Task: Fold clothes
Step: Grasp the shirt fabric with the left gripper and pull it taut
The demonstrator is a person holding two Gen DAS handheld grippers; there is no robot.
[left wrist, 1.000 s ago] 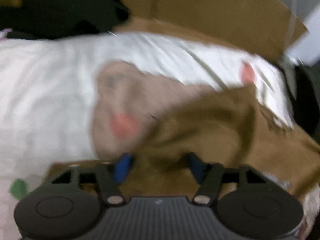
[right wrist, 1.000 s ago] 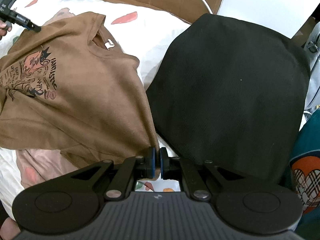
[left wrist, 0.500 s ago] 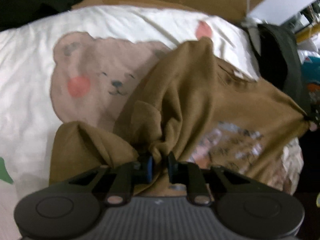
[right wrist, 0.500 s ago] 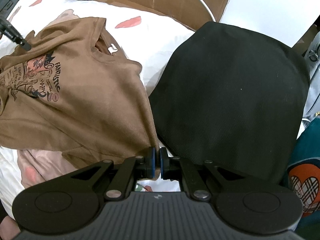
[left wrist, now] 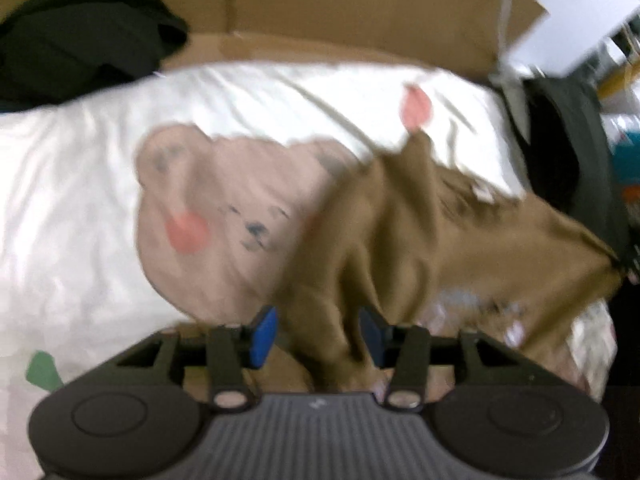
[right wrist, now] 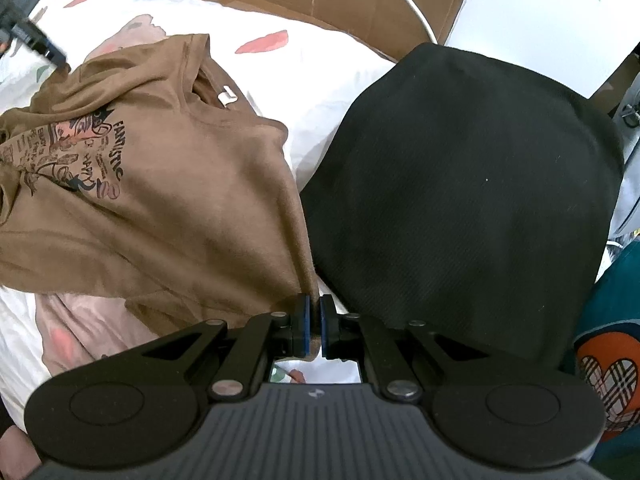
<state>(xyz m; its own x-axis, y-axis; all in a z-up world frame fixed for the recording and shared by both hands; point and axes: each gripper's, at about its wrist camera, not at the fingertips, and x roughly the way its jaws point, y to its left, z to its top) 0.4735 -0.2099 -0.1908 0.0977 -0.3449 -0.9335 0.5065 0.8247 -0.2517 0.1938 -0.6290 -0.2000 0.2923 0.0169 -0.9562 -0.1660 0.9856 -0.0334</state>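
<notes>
— Changed since half a second back? Left gripper (left wrist: 318,330) pinched tight on a bunch of brown cloth then; jaws opening now, blue pads apart, with a ridge of the brown T-shirt (left wrist: 420,240) standing between them. Loose or touching one pad, cannot tell through the blur.

— And the right gripper (right wrist: 315,326)?

— Unchanged. Clamped all but fully together on the T-shirt's edge, cloth drawn into a taut point at the pads.

— Where, the shirt?

— Spread face up on the white bear-print sheet (left wrist: 120,200), printed drawing and collar label visible from the right wrist view. Rumpled toward the left gripper, partly covering the pink bear's cheek. Right edge just beside the black garment (right wrist: 472,184), lying flat on the same sheet.

— Behind?

— Brown cardboard (left wrist: 340,4) along the far side, a dark heap of clothing (left wrist: 80,36) at its left end.
</notes>
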